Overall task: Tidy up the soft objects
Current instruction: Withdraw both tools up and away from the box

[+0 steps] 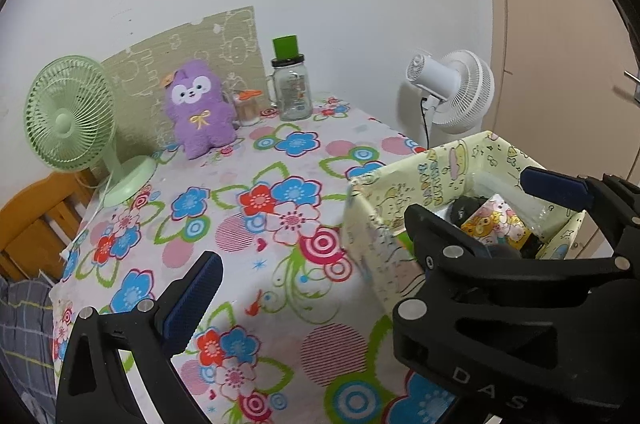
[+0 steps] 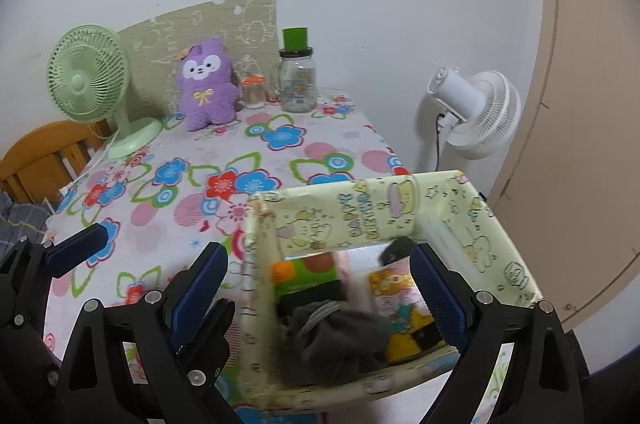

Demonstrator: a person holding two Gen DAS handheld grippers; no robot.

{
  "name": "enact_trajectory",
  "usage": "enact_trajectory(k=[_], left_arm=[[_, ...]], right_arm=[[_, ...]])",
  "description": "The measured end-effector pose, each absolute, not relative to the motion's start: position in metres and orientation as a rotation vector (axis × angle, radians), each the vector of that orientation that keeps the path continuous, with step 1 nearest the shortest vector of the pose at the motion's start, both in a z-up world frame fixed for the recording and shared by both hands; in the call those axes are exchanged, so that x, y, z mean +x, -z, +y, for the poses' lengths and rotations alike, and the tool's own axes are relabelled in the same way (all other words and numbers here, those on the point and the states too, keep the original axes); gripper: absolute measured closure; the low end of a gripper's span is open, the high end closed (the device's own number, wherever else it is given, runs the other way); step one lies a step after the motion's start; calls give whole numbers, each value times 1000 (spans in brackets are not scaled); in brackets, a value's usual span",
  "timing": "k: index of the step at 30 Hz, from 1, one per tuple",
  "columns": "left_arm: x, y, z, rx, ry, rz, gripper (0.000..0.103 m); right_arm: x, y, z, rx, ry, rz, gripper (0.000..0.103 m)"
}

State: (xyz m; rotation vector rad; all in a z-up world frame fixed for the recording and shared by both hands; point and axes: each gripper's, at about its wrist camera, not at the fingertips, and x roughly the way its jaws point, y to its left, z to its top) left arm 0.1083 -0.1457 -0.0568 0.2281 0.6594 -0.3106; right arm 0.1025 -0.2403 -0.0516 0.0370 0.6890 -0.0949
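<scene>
1. Fuzzy purple plush toy (image 1: pixel 200 108); matt printed cloth on table (image 1: pixel 280 224).
2. Clear glossy glass jar (image 2: pixel 298 82).
3. Glossy patterned film on box (image 2: pixel 360 216).
4. Smooth plastic green fan (image 1: pixel 70 116).

Left gripper (image 2: pixel 92 260): both fingers spread apart, nothing between them. Right gripper (image 2: pixel 320 300): its 2 blue-padded fingers (image 2: pixel 438 298) likewise stand wide apart, gripping nothing.

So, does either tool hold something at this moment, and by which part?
Nothing is held. The left tool is open over the flowered tablecloth, and the right tool is open above the yellow storage box, not touching the items inside.
</scene>
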Motion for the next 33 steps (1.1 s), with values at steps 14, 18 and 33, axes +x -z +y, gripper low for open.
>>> enact_trajectory(k=[14, 18, 33], left_arm=[[98, 51, -92, 176, 217, 657, 0], [92, 49, -77, 157, 190, 656, 0], [62, 32, -32, 101, 106, 602, 0]], right_arm=[[91, 44, -197, 13, 29, 665, 8], [87, 41, -186, -3, 16, 653, 8], [59, 19, -155, -43, -21, 568, 7]])
